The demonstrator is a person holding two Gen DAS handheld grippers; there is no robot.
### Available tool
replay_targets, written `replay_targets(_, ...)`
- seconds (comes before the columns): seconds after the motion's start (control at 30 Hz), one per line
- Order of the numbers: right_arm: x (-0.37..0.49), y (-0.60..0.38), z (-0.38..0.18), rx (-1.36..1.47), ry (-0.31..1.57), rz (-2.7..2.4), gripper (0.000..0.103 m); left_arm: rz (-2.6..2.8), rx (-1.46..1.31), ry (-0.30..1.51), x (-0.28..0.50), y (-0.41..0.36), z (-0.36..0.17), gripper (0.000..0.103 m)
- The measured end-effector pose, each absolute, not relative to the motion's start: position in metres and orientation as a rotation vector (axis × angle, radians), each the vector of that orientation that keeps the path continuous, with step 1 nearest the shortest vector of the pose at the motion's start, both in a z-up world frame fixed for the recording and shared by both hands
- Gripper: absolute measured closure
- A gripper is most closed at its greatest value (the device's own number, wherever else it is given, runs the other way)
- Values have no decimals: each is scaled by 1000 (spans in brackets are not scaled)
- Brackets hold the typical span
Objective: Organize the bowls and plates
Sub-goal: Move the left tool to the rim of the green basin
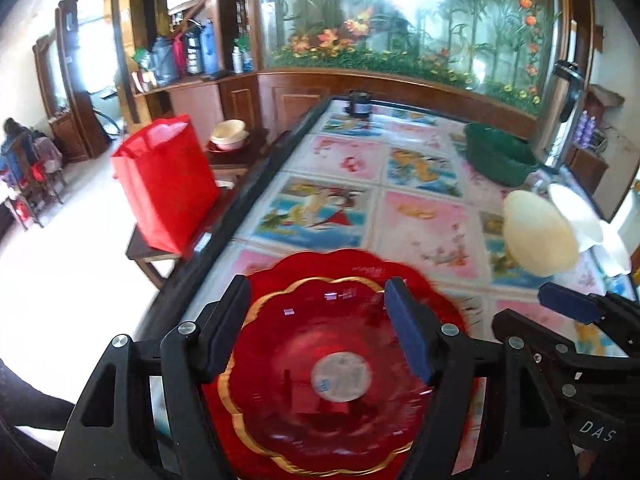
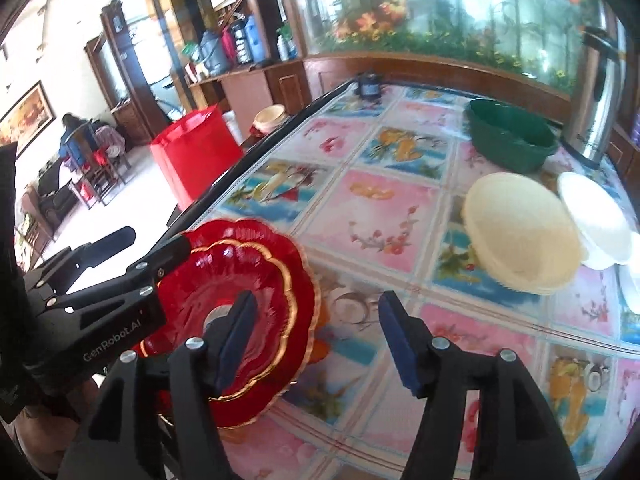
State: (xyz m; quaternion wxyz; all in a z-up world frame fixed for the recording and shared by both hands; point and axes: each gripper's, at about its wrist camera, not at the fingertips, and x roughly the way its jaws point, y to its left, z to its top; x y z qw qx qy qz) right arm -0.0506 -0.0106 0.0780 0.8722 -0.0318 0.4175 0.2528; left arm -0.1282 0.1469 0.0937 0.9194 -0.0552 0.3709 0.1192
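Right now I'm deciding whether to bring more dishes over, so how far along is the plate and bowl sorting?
Done: the red plates lie stacked, a smaller on a larger, at the table's near edge. In hand: nothing; the left gripper and right gripper both stand open, pads clear of the plates. Left: the cream bowl and white bowls sit apart, the green basket beyond.

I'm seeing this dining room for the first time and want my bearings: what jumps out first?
The scalloped red glass plates with gold rims, stacked at the near table edge under the open left hand-held gripper. Beyond them, the glossy tablecloth of pink and blue picture squares runs away, with an overturned cream plastic bowl at right. Behind the table, a glass-fronted display of artificial flowers and bamboo fills the wall.
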Motion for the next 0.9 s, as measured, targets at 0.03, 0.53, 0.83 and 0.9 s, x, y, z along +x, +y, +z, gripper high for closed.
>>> replay_targets(0.03, -49, -15, 79, -55, 870, 522, 37, 225, -127, 777, -123, 143, 92, 33)
replay_targets(0.53, -33, -88, 82, 31, 853, 387, 35, 136, -33, 838, -72, 75, 82, 33)
replay_targets(0.83, -20, -120, 88, 78, 840, 350, 34, 70, -61, 836, -40, 50, 94, 33)
replay_targets(0.9, -19, -126, 90, 86, 836, 345, 34, 47, -79, 841, -31, 46, 99, 33)
